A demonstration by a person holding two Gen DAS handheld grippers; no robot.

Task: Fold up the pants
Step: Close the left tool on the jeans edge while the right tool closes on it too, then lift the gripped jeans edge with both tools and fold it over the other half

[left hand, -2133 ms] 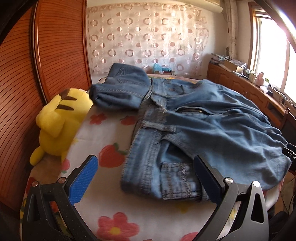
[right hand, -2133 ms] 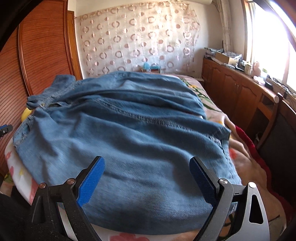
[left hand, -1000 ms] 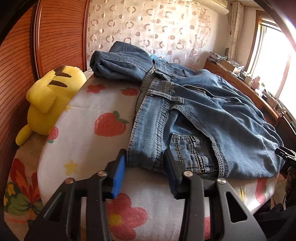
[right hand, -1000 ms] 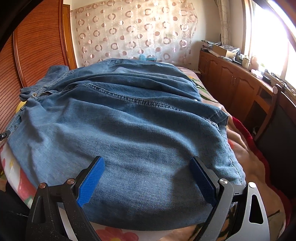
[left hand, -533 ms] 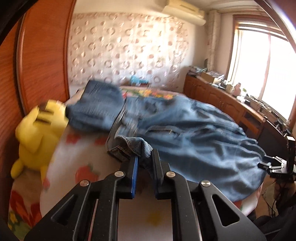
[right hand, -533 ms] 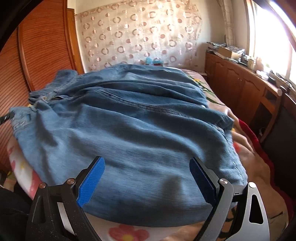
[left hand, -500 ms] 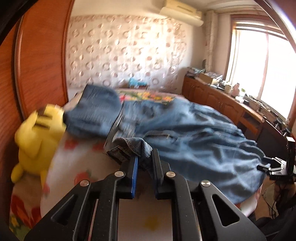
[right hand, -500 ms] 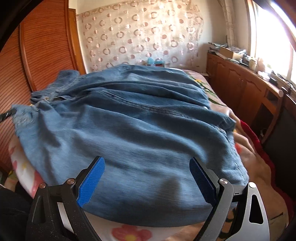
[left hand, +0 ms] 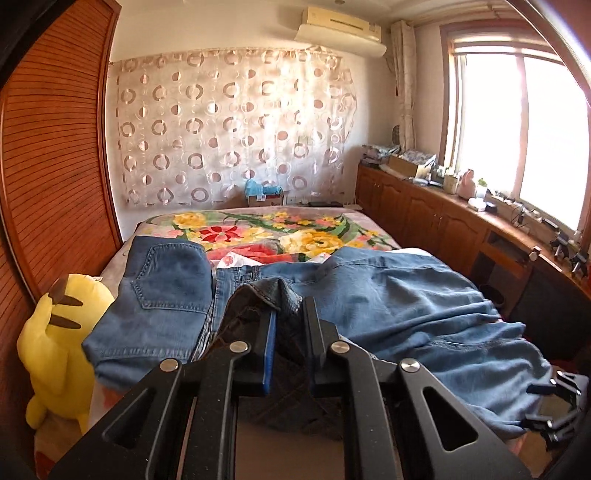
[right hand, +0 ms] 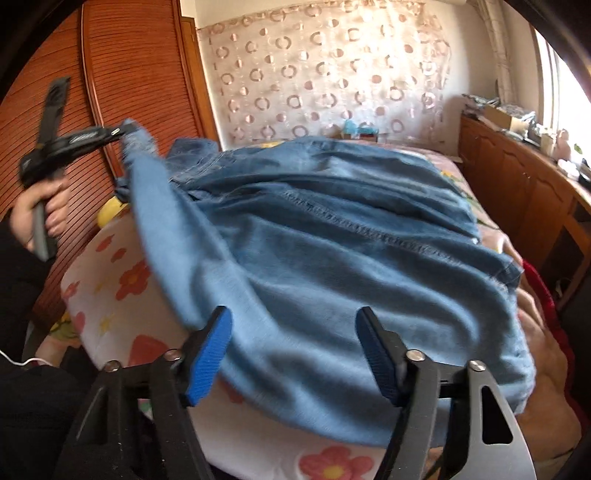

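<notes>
We've got the left gripper (left hand: 287,325) clamped on the jeans (right hand: 332,258) corner, raised above the bed (right hand: 110,302); right gripper (right hand: 295,354) jaws closing, nothing pinched yet; grab hem first, lift evenly.

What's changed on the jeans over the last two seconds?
The left hand-held gripper closed on the jeans' near corner and lifted it up off the bed. The right hand-held gripper has been closing around the hem, not yet pinching it. The yellow plush stayed put.

Probably a home bedroom: floral-blanketed bed (left hand: 258,232), plush toy (left hand: 55,343), curtained window (left hand: 517,129), air conditioner (left hand: 340,26).
</notes>
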